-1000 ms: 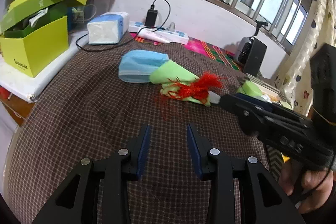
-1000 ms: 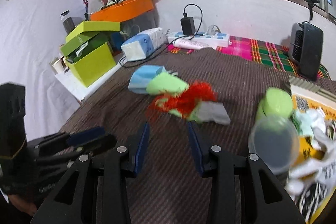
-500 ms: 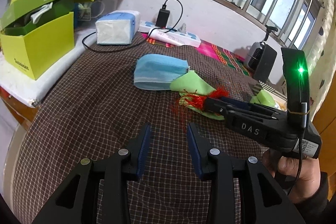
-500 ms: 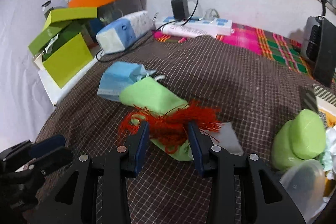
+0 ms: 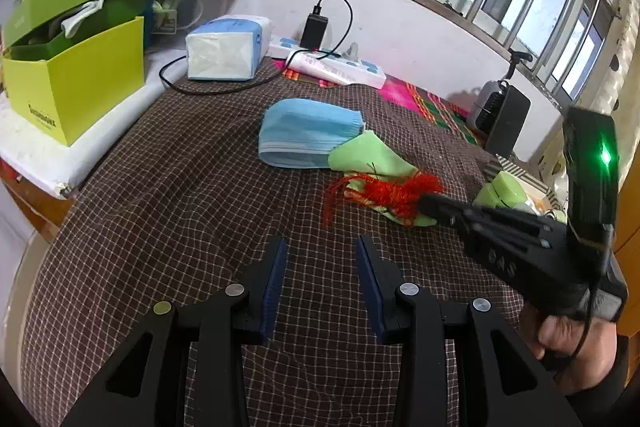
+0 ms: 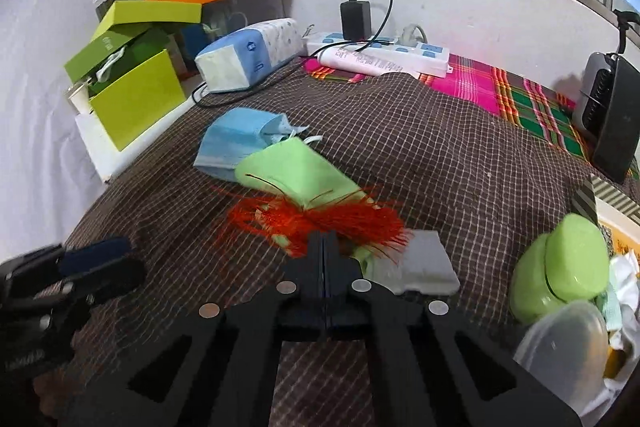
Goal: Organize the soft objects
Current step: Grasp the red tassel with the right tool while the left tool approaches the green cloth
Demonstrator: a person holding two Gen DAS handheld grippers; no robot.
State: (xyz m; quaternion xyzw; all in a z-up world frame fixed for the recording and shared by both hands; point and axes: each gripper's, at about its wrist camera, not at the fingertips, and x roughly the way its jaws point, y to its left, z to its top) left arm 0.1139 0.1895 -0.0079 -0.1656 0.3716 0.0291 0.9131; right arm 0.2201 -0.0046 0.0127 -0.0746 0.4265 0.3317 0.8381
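Now clamped on red tassel (image 6: 320, 219): right gripper (image 6: 325, 243), atop green cloth (image 6: 296, 171) beside blue face mask (image 6: 236, 143). Left gripper (image 5: 320, 275): parted, holding nothing.

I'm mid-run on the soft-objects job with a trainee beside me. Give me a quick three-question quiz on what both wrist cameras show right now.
1. True or false: the right gripper has its jaws shut on the red thread tassel.
2. What lies directly under the tassel? A) light green cloth pouch B) blue pleated face mask C) grey flat pad
3. Fill in: the left gripper hovers with jaws ____ above the brown checked cloth.

Key: 1 true; 2 A; 3 open.
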